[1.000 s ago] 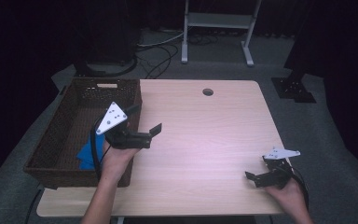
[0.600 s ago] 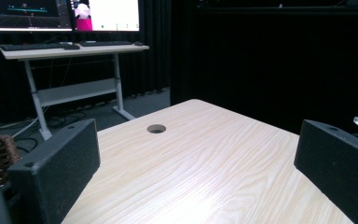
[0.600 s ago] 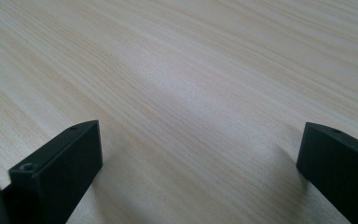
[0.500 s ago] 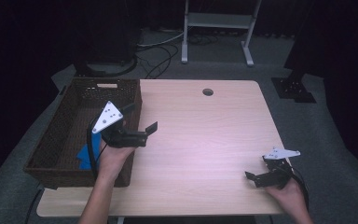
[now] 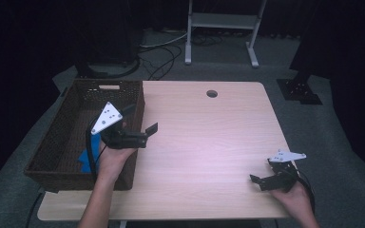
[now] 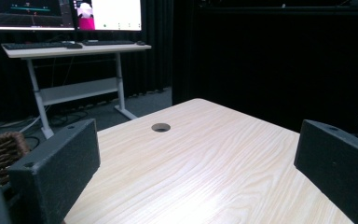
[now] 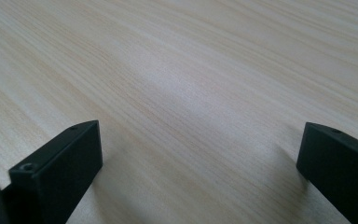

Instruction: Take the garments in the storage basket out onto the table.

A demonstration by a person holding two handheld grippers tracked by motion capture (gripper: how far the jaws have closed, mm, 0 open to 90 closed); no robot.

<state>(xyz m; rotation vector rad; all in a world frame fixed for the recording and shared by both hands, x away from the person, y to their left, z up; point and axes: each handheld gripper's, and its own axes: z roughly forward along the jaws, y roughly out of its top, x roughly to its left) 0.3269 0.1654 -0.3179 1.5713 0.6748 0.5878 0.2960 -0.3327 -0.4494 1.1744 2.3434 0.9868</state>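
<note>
Drifting back toward the wicker basket (image 5: 71,137), the left gripper (image 5: 140,126) now sits a little further left in the high view than a second ago, while the right one has stayed put. At left of centre in that view the basket lies along the table's left edge, and a blue object (image 5: 84,159), perhaps cloth or paper though too shadowed to tell, lies on its floor near the lower wall, just beside the person's left wrist. The left gripper hovers over the basket's right rim with its jaws spread wide and nothing between them; in the left gripper view they frame the bare wooden table (image 6: 205,158), its round cable hole (image 6: 161,127) above centre and a white-legged desk (image 6: 74,70) at upper left. At lower right of the high view the right gripper (image 5: 266,175) rests low over the table near its front edge, jaws likewise wide apart and empty, with plain wood grain between them in the right gripper view.
</note>
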